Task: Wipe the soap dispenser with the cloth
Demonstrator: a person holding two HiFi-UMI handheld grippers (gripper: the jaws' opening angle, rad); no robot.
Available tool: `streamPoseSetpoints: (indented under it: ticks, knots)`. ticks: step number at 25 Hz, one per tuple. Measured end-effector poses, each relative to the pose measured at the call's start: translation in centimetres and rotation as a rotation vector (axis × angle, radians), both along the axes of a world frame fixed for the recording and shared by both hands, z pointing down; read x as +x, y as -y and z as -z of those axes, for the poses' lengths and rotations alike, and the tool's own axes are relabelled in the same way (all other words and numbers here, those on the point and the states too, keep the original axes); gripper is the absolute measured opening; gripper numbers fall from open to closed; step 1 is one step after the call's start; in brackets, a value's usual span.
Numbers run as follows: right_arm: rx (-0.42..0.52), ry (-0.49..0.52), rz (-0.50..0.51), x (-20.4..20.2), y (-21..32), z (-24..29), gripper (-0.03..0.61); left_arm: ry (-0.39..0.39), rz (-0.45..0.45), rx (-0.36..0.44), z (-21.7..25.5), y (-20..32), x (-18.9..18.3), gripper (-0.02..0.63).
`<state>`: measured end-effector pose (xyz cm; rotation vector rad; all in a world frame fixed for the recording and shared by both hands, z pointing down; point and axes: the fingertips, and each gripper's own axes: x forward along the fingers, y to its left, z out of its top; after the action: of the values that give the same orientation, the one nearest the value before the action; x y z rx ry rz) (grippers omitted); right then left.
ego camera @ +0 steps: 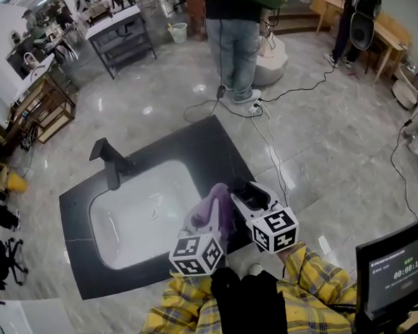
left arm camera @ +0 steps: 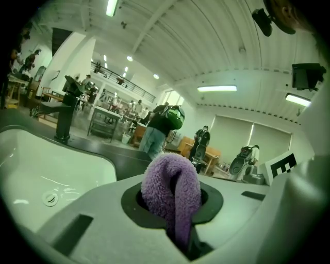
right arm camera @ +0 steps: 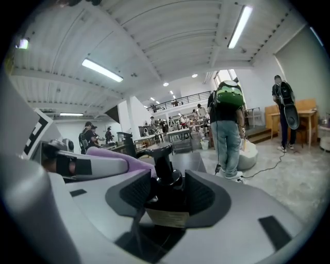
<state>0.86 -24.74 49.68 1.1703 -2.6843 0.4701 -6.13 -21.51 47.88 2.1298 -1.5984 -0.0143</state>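
In the right gripper view a black soap dispenser (right arm camera: 164, 198) with a pump head stands between the jaws, and my right gripper (right arm camera: 166, 193) is shut on its body. In the head view the dispenser (ego camera: 243, 191) is held above the front right of the black counter (ego camera: 193, 139) by the right gripper (ego camera: 249, 198). My left gripper (ego camera: 212, 213) is shut on a purple fleecy cloth (ego camera: 215, 200), which bulges out between its jaws (left arm camera: 172, 191). The cloth (right arm camera: 119, 159) lies close beside the dispenser's left side; whether they touch I cannot tell.
A white basin (ego camera: 138, 216) with a black faucet (ego camera: 108, 162) is set in the counter, left of both grippers. A person (ego camera: 235, 41) stands on the marble floor beyond, with cables (ego camera: 263, 124) trailing toward the counter. A monitor (ego camera: 399, 271) sits at the lower right.
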Motion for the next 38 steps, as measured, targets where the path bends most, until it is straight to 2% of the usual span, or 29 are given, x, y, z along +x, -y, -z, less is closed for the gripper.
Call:
streamPoseSetpoints:
  ticks: [5,11,19,22,28,34,38]
  knots:
    - [0.042,0.057,-0.041,1.4,-0.1,1.2,0.189,0.018,-0.042,-0.031,-1.1,0.2,0.7,0.043]
    - [0.023,0.068,-0.085,3.2,-0.2,1.0,0.187,0.048,-0.064,-0.082,-2.7,0.1,0.6,0.043]
    - [0.017,0.076,-0.088,3.6,-0.7,1.0,0.179,0.106,-0.116,-0.140,-4.2,-0.4,1.0,0.043]
    - [0.015,0.078,-0.075,3.5,-1.0,1.1,0.178,0.148,-0.152,-0.153,-4.5,-0.6,1.3,0.043]
    - [0.031,0.062,-0.031,2.9,-1.9,1.2,0.177,0.279,-0.235,-0.155,-5.1,-1.2,1.7,0.043]
    - [0.087,0.008,0.051,2.6,-2.1,1.7,0.178,0.298,-0.289,-0.178,-5.8,-2.2,1.8,0.043]
    - [0.094,-0.036,0.120,2.5,-1.5,1.4,0.178,0.267,-0.300,-0.198,-6.3,-2.7,1.2,0.043]
